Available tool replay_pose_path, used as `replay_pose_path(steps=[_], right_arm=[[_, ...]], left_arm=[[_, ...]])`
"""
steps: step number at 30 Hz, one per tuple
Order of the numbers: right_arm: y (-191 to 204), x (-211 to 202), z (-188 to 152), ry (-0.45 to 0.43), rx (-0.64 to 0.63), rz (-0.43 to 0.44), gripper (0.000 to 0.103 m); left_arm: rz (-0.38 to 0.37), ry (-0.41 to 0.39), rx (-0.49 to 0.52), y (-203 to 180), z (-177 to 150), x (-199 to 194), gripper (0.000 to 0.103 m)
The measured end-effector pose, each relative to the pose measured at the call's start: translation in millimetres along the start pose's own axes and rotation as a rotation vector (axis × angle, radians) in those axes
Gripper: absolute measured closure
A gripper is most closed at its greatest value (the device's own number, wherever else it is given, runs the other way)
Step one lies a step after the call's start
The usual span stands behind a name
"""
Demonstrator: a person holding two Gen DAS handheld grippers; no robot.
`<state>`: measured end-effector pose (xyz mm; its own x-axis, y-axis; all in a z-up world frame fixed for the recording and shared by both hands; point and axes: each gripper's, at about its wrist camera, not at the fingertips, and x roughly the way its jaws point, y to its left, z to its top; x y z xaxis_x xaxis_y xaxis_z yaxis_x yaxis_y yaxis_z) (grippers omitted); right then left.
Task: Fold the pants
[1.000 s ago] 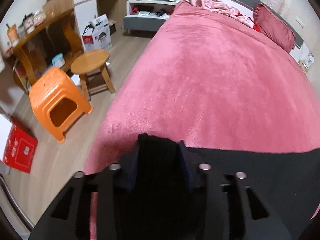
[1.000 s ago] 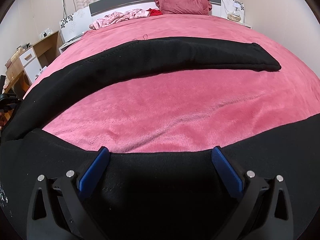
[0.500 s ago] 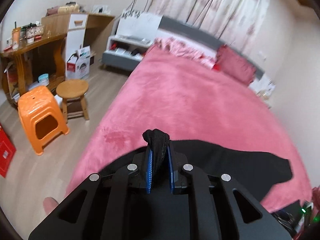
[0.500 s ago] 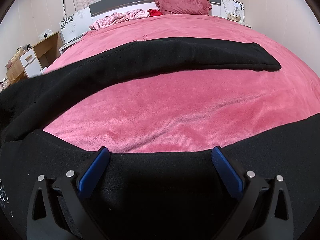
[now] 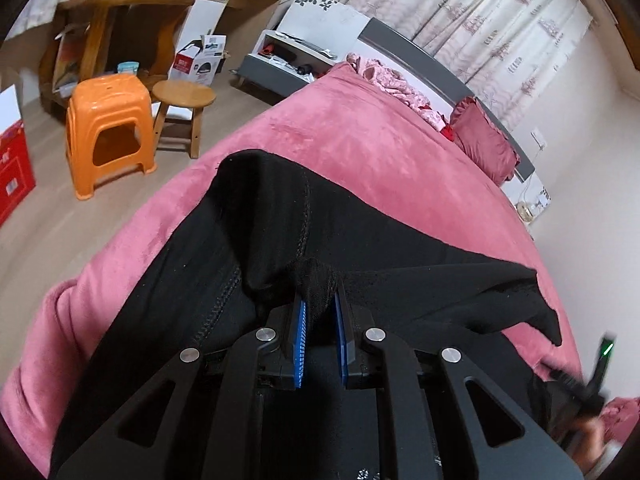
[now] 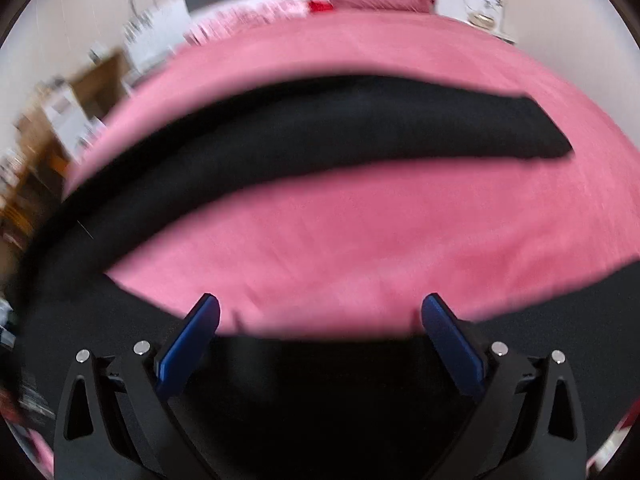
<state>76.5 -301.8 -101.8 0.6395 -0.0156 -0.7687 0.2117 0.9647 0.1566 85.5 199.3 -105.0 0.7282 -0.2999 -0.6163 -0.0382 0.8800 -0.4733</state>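
Observation:
Black pants (image 5: 280,220) lie spread over a pink bed (image 5: 380,152). My left gripper (image 5: 319,300) is shut on a bunched fold of the pants, which is lifted off the cover and pinched between the blue pads. In the blurred right wrist view, one pant leg (image 6: 360,128) runs across the bed from left to right. More black cloth (image 6: 320,384) lies under my right gripper (image 6: 320,316). That gripper is open, its pads (image 6: 200,332) wide apart and gripping nothing.
Left of the bed stand an orange plastic stool (image 5: 108,96), a round wooden stool (image 5: 184,94), a wooden desk (image 5: 120,8) and a red box (image 5: 12,168). A pink pillow (image 5: 484,144) and crumpled pink clothes (image 5: 392,84) lie at the headboard.
The left gripper closed on the pants and carried the fold sideways over the bed, its view swinging round. The right gripper stayed open and rose a little; its view is now blurred.

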Motion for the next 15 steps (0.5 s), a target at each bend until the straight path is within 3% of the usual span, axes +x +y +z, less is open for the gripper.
replay_pose_path(steps=[3,6,11,13,15], right_arm=[[19.0,-13.0,57.2,-0.061,-0.005,0.063,0.002],[32.8,8.5,106.7,0.02,0.066,0.107,0.002],[30.7,60.2,154.7,0.082,0.286,0.069,0.003],[23.1,79.8,159.5,0.124,0.385,0.066,0.011],[13.7,102.5,156.3,0.196,0.472,0.054,0.037]], left_arm=[[-0.001,0.008,0.001,2.9,-4.8,3.6,0.092],[-0.011,0.007,-0.002,4.9,-6.3,3.9,0.092],[-0.022,0.005,-0.005,7.8,-7.4,4.8,0.092],[-0.025,0.007,-0.007,9.3,-6.7,6.2,0.092],[-0.03,0.009,-0.011,10.7,-6.7,7.3,0.092]])
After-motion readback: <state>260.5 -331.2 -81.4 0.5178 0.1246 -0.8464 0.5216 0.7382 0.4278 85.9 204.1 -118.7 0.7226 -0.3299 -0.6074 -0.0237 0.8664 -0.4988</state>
